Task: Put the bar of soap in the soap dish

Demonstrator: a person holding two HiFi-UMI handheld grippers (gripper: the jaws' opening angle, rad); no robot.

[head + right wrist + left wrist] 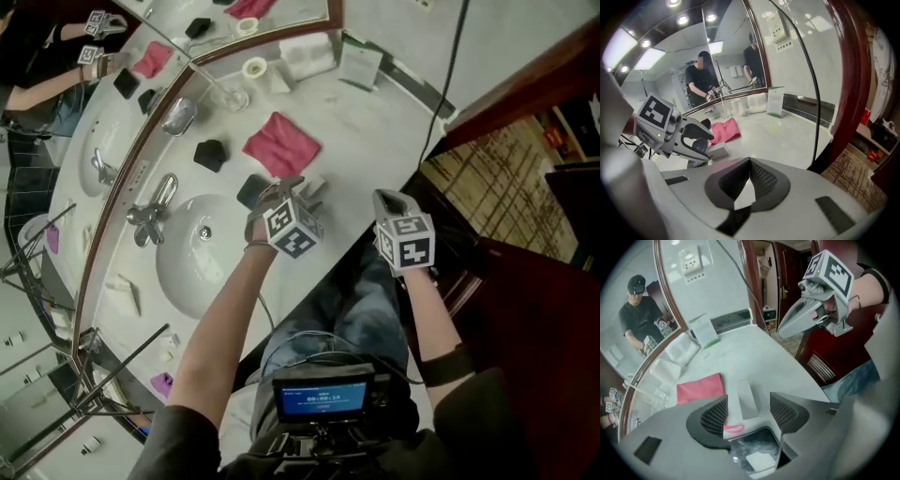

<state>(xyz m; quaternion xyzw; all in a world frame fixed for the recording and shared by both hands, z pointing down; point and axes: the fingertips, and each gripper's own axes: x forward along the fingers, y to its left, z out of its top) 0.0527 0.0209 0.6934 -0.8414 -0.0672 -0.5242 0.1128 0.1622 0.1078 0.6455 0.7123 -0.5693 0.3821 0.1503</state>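
Left claw (748, 412) points steeply down at the counter (754, 357), its jaws spread wide and pinching nothing. We see the bar of soap (745, 399), pale and oblong, lying flat on the counter in the gap beyond the jaw tips, untouched by either pad. The soap dish (752, 448), dark and square with something glossy inside, sits just below the jaws, close to the near end of the bar. A pink cloth (701, 387) lies just beside the soap. Right claw (749, 180) is pressed together and empty, held off the counter's front edge. Sink (202, 253) and faucet (155, 211) lie to the left.
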